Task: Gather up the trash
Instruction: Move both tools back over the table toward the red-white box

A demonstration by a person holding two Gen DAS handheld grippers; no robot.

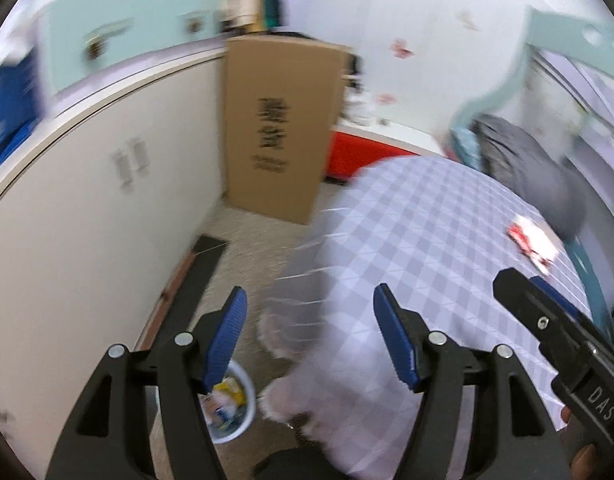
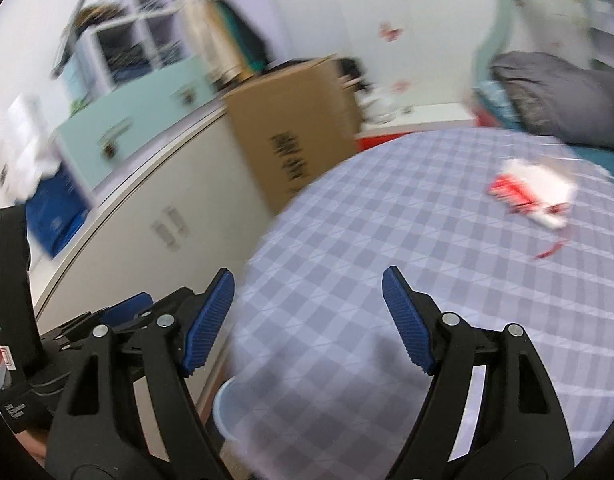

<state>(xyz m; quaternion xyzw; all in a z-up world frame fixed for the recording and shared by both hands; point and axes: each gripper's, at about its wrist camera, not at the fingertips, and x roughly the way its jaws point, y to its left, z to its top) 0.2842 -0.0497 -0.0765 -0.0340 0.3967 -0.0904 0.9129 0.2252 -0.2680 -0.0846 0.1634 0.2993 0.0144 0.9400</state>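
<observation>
A crumpled red and white wrapper (image 2: 533, 194) lies on the checked bedspread (image 2: 387, 280), far right and well ahead of my right gripper (image 2: 307, 316), which is open and empty. A small red scrap (image 2: 549, 250) lies just below it. The wrapper also shows in the left wrist view (image 1: 533, 242). My left gripper (image 1: 309, 336) is open and empty above the bed's edge and the floor. A white bin (image 1: 237, 412) with several pieces of trash stands on the floor under its left finger. The bin's rim (image 2: 223, 404) shows in the right wrist view. The right gripper (image 1: 547, 320) enters the left wrist view.
A white cabinet (image 1: 87, 220) runs along the left. A tall cardboard box (image 1: 279, 128) stands against it. A red and white box (image 1: 371, 148) sits behind the bed. A grey pillow (image 2: 555, 96) lies at the bed's far end. Pink slippers (image 1: 283, 400) sit on the floor.
</observation>
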